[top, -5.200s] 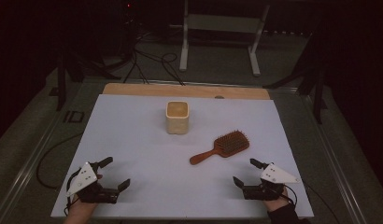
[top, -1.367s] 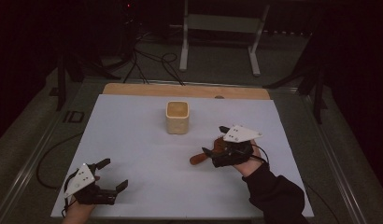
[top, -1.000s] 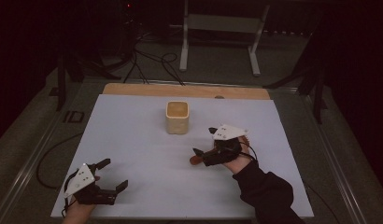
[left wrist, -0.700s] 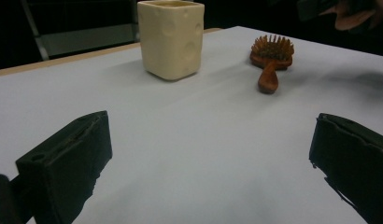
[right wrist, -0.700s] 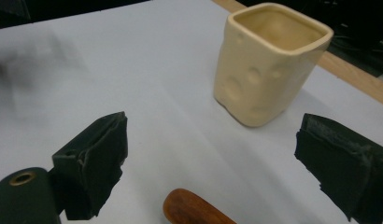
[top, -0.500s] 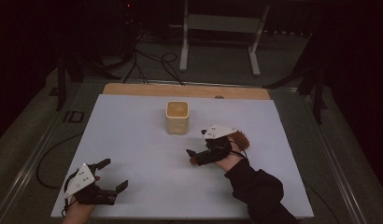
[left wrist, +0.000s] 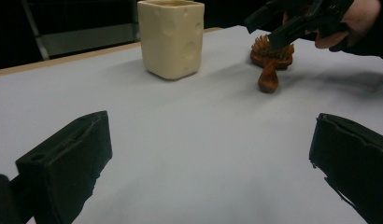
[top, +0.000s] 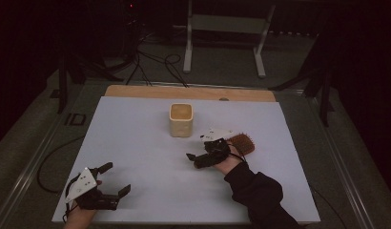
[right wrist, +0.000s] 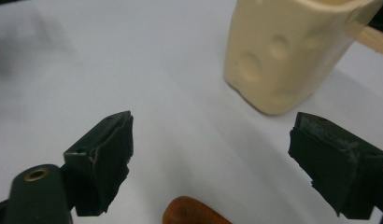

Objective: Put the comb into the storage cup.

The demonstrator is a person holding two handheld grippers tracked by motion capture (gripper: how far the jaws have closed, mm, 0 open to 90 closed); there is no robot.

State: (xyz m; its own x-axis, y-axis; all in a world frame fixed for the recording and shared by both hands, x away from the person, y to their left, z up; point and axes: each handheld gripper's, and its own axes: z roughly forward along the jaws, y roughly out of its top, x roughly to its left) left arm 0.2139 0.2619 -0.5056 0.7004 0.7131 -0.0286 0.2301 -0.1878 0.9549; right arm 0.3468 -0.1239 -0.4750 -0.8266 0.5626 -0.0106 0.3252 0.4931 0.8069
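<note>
A white worktop [top: 136, 143] lies under a dim overhead view, with a bare wooden strip [top: 189, 93] along its far edge and dark floor all round. Near the middle of the far half stands a cream square cup [top: 180, 119] with round dimples, upright and well clear of every edge. Just right of it and nearer the person lies a wooden hairbrush [top: 242, 143], bristles up, its handle pointing toward the worktop's centre. The right gripper [top: 197, 161] hangs over that handle; its jaws stand wide, have just been closing a little, and press on nothing, and in the right gripper view the rounded handle tip [right wrist: 192, 212] sits between and below them, not touching either. The cup stands near, just beyond those jaws. The left gripper [top: 113, 180] rests at the near left corner, close to the front edge, its jaws wide open on bare surface. Between the two grippers a broad stretch of worktop lies free, and so does the whole left half up to the cup.
</note>
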